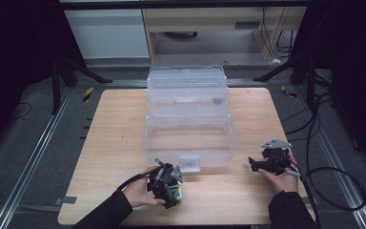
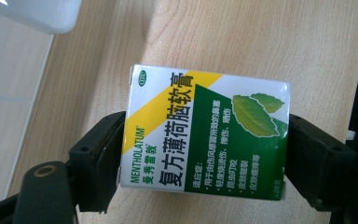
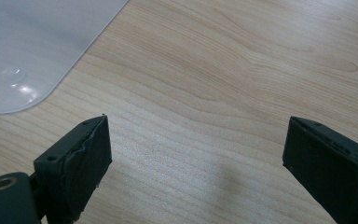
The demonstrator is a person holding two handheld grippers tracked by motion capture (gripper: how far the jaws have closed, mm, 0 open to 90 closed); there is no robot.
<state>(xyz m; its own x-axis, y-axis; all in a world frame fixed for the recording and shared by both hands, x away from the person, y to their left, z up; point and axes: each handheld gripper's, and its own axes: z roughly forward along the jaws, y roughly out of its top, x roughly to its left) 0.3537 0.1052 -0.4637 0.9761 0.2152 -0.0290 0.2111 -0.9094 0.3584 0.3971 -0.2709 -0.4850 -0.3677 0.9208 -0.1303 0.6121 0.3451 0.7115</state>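
From above, my left gripper (image 1: 167,183) pinches a small green and white box (image 1: 175,192) low over the table (image 1: 109,143), near its front edge before the clear bin (image 1: 190,138). My right gripper (image 1: 267,162) hovers spread. My left gripper view reads "MENTHOLATUM" on the box (image 2: 205,135) beside Chinese characters and leaves; lettering runs up the frame, long axis across the jaws. My right gripper view has jaws wide apart over wood.

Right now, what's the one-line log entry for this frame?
left tool: shut on green-and-white box, over table | right tool: open, empty, above table | clear bin: open, centre
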